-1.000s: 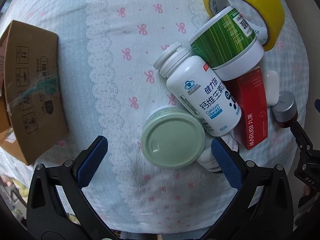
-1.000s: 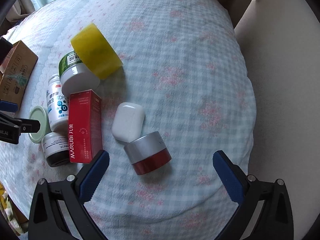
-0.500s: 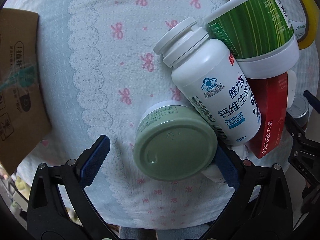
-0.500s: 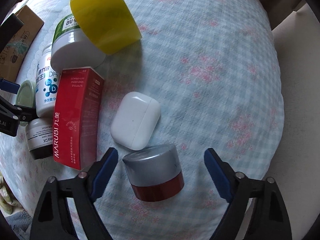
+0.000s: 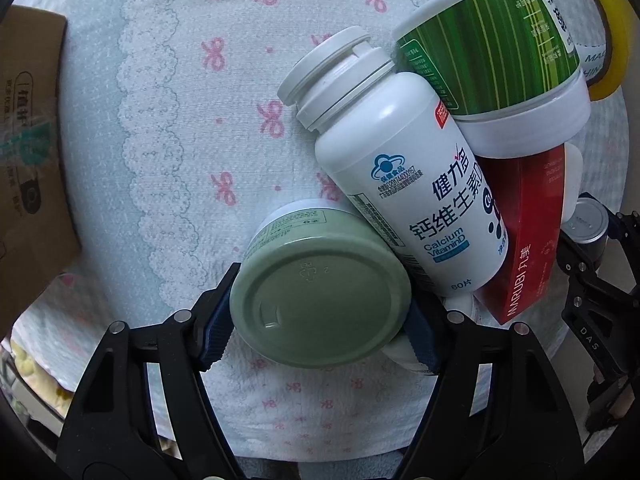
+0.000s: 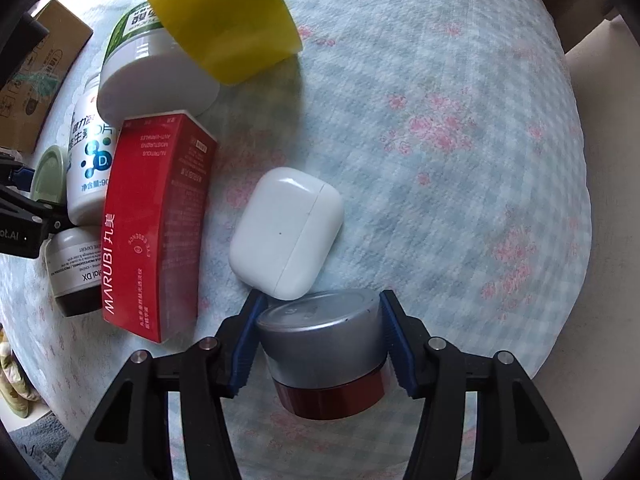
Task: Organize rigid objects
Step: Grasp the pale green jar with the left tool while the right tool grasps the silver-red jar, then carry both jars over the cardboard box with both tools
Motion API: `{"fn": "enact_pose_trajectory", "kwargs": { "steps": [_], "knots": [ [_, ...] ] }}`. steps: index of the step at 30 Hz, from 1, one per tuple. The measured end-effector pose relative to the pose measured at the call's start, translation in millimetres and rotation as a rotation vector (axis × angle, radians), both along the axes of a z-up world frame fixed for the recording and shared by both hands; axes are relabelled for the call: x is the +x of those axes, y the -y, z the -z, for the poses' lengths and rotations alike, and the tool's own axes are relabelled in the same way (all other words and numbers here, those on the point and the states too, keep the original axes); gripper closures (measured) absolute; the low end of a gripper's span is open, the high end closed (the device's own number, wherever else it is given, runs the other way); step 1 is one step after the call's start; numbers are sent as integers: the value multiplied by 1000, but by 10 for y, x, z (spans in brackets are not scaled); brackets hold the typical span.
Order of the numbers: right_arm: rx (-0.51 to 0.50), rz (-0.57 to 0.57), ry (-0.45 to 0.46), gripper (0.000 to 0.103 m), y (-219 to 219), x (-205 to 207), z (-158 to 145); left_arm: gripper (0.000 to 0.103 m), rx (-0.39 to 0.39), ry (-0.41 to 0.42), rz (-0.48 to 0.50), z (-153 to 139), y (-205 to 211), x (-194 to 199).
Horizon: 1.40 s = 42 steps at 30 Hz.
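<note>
My left gripper (image 5: 322, 312) is closing around a pale green-lidded jar (image 5: 316, 280); both blue pads touch its sides. The jar leans against a lying white calcium bottle (image 5: 400, 184). My right gripper (image 6: 320, 300) is closing on a jar with a silver lid and red base (image 6: 324, 352), with a pad against each side. Just beyond that jar lies a white earbud case (image 6: 286, 232). A red box (image 6: 156, 232), a green-striped tub (image 6: 148, 64) and a yellow tape roll (image 6: 220, 16) crowd the left of the right wrist view.
A small white and dark jar (image 6: 74, 268) sits beside the red box, mostly hidden in the left wrist view. A cardboard box (image 5: 28, 184) stands at the cloth's left edge. Everything rests on a patterned cloth (image 6: 440, 160), with a beige surface (image 6: 600, 120) past its right edge.
Both grippers came down and their jaws narrowed from wide open. The left pads now meet the green-lidded jar, the right pads the silver and red jar.
</note>
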State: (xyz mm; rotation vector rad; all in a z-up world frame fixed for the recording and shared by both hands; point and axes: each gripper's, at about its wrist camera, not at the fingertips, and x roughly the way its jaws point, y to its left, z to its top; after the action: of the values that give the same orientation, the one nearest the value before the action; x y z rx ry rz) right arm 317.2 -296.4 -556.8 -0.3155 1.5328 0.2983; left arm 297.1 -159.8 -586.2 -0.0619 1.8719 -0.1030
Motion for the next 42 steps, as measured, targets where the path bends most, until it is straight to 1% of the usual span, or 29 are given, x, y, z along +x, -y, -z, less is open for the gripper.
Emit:
{"fn": "enact_pose_trajectory", "kwargs": {
  "steps": [1, 5, 10, 14, 19, 23, 25, 28, 29, 32, 33, 38, 42],
  "knots": [
    [13, 18, -2, 50, 28, -1, -5, 33, 0, 6, -2, -69, -71, 17],
    [70, 101, -15, 51, 159, 24, 5, 33, 1, 40, -8, -224, -122, -2],
    [98, 163, -11, 51, 224, 1, -33, 33, -5, 70, -1, -344, -203, -27],
    [111, 203, 2, 51, 317, 7, -175, 34, -15, 92, -6, -500, -288, -74],
    [141, 253, 21, 51, 425, 3, -450, 34, -41, 125, -24, -813, -448, -149],
    [152, 285, 28, 51, 419, -23, -813, 34, -69, 171, -41, -1234, -617, -177],
    [166, 303, 40, 51, 376, -27, -1043, 34, -84, 206, -46, -1528, -711, -170],
    [183, 320, 63, 51, 62, -105, -1564, 34, -106, 267, -46, -1973, -882, -157],
    [201, 317, 70, 51, -42, -106, -1692, 34, -111, 288, -45, -2098, -931, -162],
    [204, 305, 111, 51, -303, -106, -2053, 34, -128, 347, -47, -2426, -1114, -133],
    [209, 303, 124, 51, -389, -97, -2168, 34, -132, 366, -50, -2479, -1158, -143],
    [256, 320, 186, 51, -928, -72, -2676, 34, -151, 454, -38, -2872, -1785, -116],
    [269, 332, 241, 51, -1484, -90, -3062, 34, -158, 498, -5, -3091, -2379, -103]
  ]
}}
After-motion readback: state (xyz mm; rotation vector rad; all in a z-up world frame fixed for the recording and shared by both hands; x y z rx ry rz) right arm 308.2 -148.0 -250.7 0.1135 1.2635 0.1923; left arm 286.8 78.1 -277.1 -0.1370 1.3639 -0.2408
